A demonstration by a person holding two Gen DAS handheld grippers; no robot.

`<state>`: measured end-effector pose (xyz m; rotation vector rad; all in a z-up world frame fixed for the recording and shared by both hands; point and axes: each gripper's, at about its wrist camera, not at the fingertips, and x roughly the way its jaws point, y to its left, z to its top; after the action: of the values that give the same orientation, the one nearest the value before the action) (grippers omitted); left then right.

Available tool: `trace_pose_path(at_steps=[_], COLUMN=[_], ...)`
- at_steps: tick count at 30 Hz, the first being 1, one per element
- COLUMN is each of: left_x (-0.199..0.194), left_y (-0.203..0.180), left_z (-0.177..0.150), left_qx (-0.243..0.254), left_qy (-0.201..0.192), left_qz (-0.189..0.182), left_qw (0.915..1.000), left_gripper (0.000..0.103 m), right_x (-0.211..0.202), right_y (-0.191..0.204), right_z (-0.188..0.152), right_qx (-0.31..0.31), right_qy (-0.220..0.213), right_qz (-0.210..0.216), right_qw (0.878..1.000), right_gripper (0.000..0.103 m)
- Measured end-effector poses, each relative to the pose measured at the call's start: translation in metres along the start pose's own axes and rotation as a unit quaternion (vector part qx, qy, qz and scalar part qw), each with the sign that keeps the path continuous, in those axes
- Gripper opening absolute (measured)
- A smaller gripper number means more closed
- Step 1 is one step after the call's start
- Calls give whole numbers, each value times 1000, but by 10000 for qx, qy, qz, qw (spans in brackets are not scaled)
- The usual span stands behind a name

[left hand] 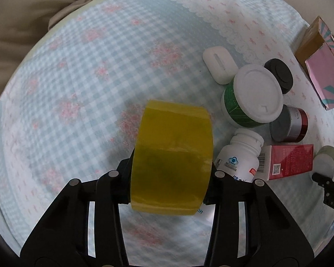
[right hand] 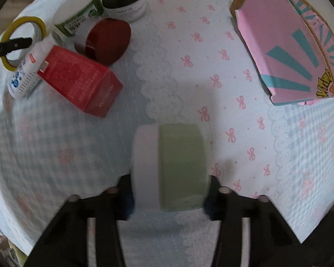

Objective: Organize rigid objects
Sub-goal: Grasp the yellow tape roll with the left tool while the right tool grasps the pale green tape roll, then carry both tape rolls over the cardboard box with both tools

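Note:
My left gripper (left hand: 170,173) is shut on a roll of yellow tape (left hand: 173,146), its pads pressing on the roll's two flat sides just above the blue checked cloth (left hand: 78,89). In the right wrist view the same tape roll (right hand: 22,21) shows at the far left with a black finger (right hand: 9,45) across it. My right gripper (right hand: 169,184) is shut on a pale green jar (right hand: 180,166) with a white lid, lying sideways between the fingers. That view is blurred. The jar (left hand: 326,158) also shows at the right edge of the left wrist view.
Beside the tape lie a green tub with a white lid (left hand: 253,95), a white case (left hand: 219,64), a black-lidded jar (left hand: 279,74), a silver and red jar (left hand: 288,124), a white pill bottle (left hand: 240,155) and a red box (left hand: 287,161). A pink cardboard box (right hand: 285,44) stands at the far right.

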<state>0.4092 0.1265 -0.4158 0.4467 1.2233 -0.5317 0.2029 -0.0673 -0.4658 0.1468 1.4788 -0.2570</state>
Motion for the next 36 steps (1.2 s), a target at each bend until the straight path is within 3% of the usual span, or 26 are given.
trace_pose_path(at_steps=[13, 25, 30, 36], left_x=[-45, -167, -220, -263], left_y=[4, -11, -36, -70], left_z=[-6, -16, -11, 3], left_qx=[-294, -654, -589, -701], left_qy=[-235, -626, -837, -995], left_qz=[-14, -427, -466, -642], left_qw=[9993, 9950, 9937, 9905], left_gripper=[38, 38, 37, 37], right_x=[-34, -153, -214, -257], right_y=[-12, -4, -27, -63], right_z=[-3, -1, 7, 21], right_qx=[155, -45, -145, -270], right_qy=[-137, -422, -569, -760], right_qz=[174, 722, 824, 820], right_qw=[9996, 9965, 9949, 9934], right_gripper=[40, 40, 40, 40])
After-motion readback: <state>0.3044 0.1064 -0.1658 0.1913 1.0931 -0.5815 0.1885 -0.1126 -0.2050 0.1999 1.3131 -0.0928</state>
